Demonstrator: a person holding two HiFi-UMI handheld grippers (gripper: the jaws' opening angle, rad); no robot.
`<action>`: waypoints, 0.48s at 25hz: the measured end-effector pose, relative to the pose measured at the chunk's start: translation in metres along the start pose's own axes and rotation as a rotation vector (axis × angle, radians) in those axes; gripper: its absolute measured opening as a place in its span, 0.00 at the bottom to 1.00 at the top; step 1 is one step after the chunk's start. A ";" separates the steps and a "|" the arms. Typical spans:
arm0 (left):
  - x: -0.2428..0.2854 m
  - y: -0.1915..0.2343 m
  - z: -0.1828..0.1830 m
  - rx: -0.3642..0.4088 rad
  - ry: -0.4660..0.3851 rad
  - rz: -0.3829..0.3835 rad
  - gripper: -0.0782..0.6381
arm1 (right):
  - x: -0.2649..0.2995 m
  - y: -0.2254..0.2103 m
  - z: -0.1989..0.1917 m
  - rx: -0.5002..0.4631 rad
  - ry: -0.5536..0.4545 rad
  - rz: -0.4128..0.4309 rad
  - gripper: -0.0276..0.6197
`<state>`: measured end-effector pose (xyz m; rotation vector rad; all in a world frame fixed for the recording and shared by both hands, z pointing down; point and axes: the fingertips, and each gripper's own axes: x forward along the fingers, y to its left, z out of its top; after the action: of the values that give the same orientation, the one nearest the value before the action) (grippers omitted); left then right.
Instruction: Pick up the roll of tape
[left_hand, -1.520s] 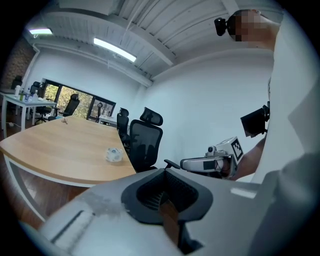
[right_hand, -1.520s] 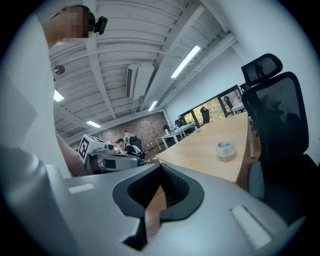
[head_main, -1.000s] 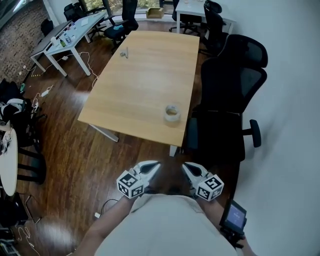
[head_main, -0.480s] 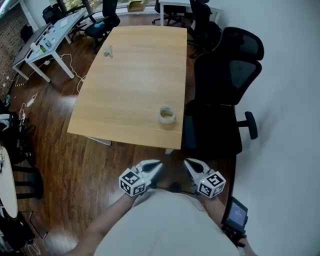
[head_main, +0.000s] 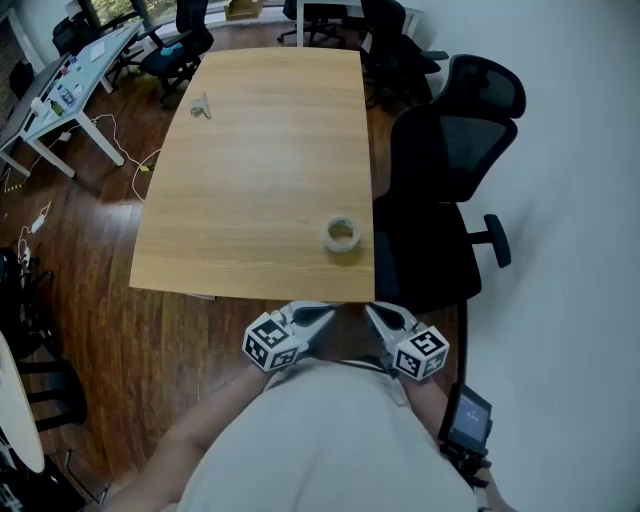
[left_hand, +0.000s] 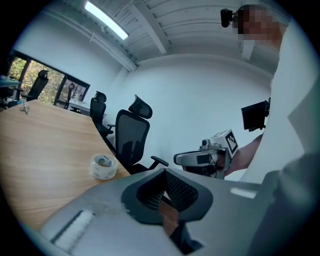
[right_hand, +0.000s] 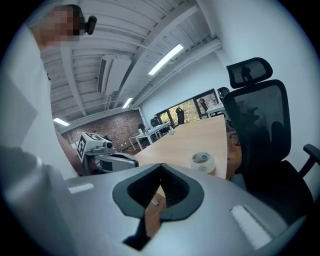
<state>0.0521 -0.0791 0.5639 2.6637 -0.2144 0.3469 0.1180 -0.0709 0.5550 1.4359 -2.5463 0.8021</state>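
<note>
Currently the roll of tape (head_main: 341, 235) is seen lying flat on the wooden table (head_main: 260, 150), near its front edge and toward the right-hand corner, untouched. A black office chair (head_main: 450, 170) is parked just beside that corner. A small pale object (head_main: 200, 106) is left at the far end of the table, well apart from the roll.

The left gripper (head_main: 322, 316) and the right gripper (head_main: 374, 314) are held side by side just off the front edge, close to the person's body, with tips angled toward each other. Neither is over the roll. Both pairs of jaws are pressed together with nothing between them, as is shown in each gripper view.

The step is judged as approach: nothing is grasped and the roll is not yet reached. For the next move, one gripper has to be opened wide, carried forward over the edge and lowered so the roll's wall is straddled, then closed. The roll looks light and hollow, so it may be pushed along the smooth top if clipped by a jaw first.
</note>
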 end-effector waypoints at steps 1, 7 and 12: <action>-0.003 0.002 0.000 0.003 0.005 -0.007 0.12 | 0.003 0.003 0.000 -0.003 0.004 -0.007 0.05; -0.005 0.008 -0.009 -0.019 0.019 -0.017 0.12 | 0.008 -0.004 -0.008 -0.014 0.048 -0.018 0.05; -0.007 0.015 -0.014 -0.050 0.015 0.018 0.12 | 0.021 -0.024 -0.029 -0.031 0.151 -0.022 0.05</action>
<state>0.0396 -0.0857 0.5806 2.6105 -0.2394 0.3622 0.1222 -0.0823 0.5963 1.3372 -2.4166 0.8309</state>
